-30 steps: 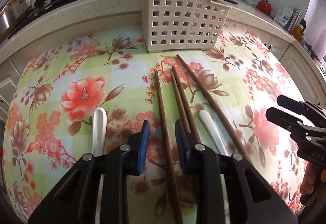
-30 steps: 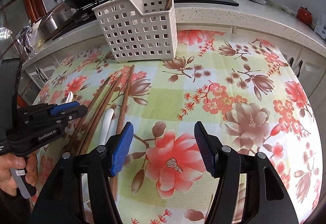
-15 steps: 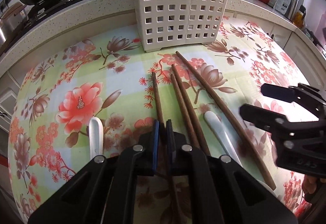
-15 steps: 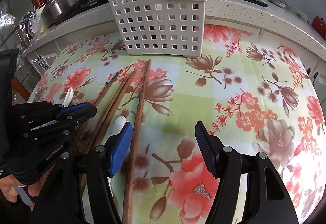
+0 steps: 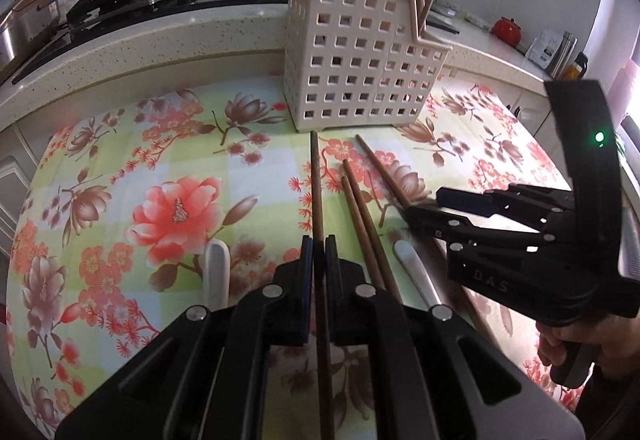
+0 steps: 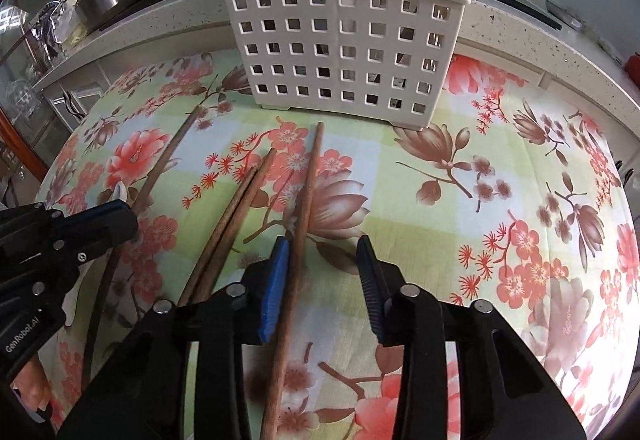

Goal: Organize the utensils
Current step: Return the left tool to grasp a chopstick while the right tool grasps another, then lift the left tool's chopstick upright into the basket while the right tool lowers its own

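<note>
Chopsticks lie loose on the floral bench below the white basket [image 5: 362, 67]. Left gripper [image 5: 319, 260] is pinching one chopstick [image 5: 316, 179]; right gripper [image 6: 324, 272] has just been closing around another [image 6: 306, 195], pads not yet pressing. Next, I'd guess: finish that squeeze, lift both into the basket.

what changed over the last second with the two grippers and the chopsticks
The left gripper closed its jaws on the leftmost chopstick. The right gripper moved left over the rightmost chopstick, and its jaws have just been closing around it, not yet pinching. The basket, the middle chopsticks and the white spoons stayed put.
</note>
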Available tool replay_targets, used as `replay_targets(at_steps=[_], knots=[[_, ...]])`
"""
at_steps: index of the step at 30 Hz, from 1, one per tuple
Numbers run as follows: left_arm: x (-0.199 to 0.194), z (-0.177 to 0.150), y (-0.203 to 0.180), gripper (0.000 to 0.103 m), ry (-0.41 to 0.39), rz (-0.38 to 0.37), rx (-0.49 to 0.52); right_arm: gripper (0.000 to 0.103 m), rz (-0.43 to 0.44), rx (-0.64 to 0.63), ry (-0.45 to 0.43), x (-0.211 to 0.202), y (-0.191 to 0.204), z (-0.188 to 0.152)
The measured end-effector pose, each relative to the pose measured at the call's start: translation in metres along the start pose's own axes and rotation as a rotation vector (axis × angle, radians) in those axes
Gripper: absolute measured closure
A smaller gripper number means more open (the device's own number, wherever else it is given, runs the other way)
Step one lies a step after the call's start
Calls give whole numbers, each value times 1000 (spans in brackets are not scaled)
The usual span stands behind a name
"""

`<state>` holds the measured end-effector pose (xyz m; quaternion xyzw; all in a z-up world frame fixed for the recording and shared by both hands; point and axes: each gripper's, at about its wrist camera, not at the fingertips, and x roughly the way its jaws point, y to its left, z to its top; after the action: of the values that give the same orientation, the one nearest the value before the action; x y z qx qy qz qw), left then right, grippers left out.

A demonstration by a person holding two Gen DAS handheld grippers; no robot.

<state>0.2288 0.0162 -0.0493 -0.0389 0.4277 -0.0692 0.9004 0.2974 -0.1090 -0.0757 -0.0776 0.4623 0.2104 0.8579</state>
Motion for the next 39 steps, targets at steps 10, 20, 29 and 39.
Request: replay_targets(at_steps=[10, 20, 29, 39], knots=[[-14, 1, 3, 97, -31, -16, -13, 96, 12, -2, -37, -7, 1, -2], [-44, 0, -8, 97, -81, -1, -1, 96, 22, 30, -136, -73, -16, -13], [-82, -2, -20, 97, -145, 9, 13, 96, 40, 44, -215, -131, -20, -30], [-115, -4, -29, 97, -192, 7, 22, 96, 35, 67, -269, -167, -26, -46]])
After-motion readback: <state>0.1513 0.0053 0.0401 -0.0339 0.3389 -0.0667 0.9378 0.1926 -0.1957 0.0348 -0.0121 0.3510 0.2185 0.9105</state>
